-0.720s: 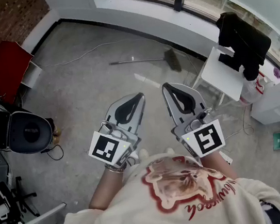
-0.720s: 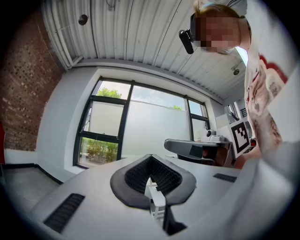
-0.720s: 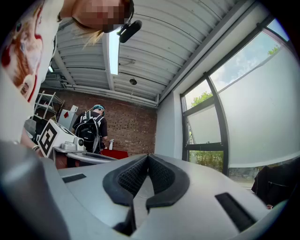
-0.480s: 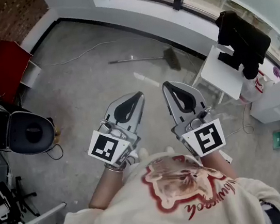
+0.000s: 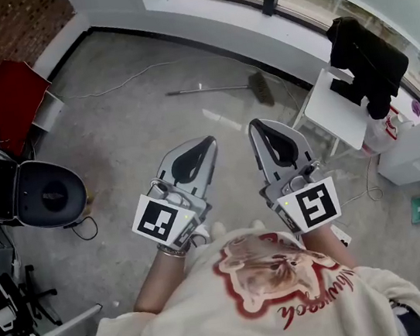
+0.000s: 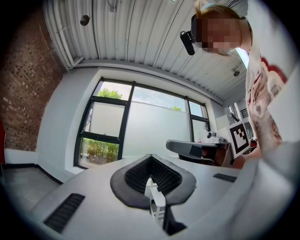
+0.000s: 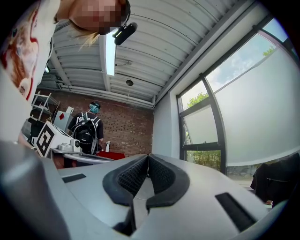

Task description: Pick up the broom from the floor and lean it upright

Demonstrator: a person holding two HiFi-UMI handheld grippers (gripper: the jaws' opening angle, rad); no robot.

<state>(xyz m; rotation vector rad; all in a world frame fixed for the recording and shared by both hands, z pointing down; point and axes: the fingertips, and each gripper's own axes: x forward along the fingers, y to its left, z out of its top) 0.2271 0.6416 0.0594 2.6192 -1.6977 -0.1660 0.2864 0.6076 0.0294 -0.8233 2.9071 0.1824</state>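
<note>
A bare concrete floor (image 5: 135, 135) runs to a white sill wall (image 5: 219, 21) under tall windows. A person in a cream printed shirt (image 5: 268, 295) stands at the floor's near edge, with a two-jaw gripper in each hand. A black round-seated chair (image 5: 51, 193) sits by the floor's left edge and a red cabinet (image 5: 8, 96) stands in the far left corner. A white table (image 5: 334, 109) draped with a black garment (image 5: 366, 58) is by the right edge. The left gripper (image 5: 206, 143) and right gripper (image 5: 257, 126) are held out side by side, apart, each with its jaws pressed together on nothing. The broom (image 5: 218, 89) lies flat near the floor's far edge, its head toward the table, well ahead of both grippers.
</note>
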